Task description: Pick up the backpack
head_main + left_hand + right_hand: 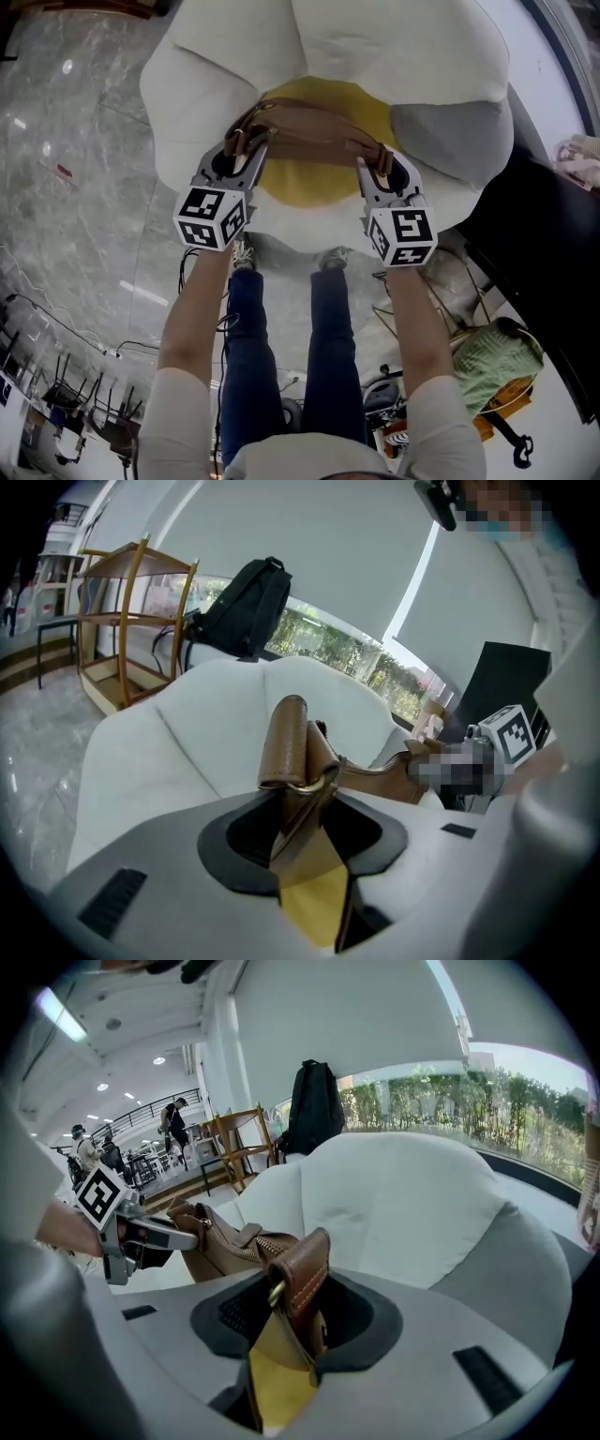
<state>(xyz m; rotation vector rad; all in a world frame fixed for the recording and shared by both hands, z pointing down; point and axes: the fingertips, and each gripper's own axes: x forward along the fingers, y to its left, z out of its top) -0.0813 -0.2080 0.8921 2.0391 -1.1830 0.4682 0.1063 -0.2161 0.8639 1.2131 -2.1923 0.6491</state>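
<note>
The yellow backpack (pixel 314 180), contents hidden, is held over a white armchair (pixel 375 56). The left gripper (pixel 246 152) and right gripper (pixel 377 167) each clamp a brown leather tab (pixel 286 742) at its ends. Grey marble floor (pixel 84 187) lies beneath.

The white sofa (pixel 375 56) closes off the space ahead of and below the left tool (pixel 251 142) and right tool (pixel 375 161). Its cushions sit close around the backpack (pixel 314 141), which fills the gap between them. To the right, a black panel (pixel 539 244), a green bag (pixel 492 361) and cables (pixel 398 314) crowd the floor. Leftward the marble floor (pixel 84 141) lies open, with the wooden rack (pixel 131 621) and chairs (pixel 75 394) well apart.
</note>
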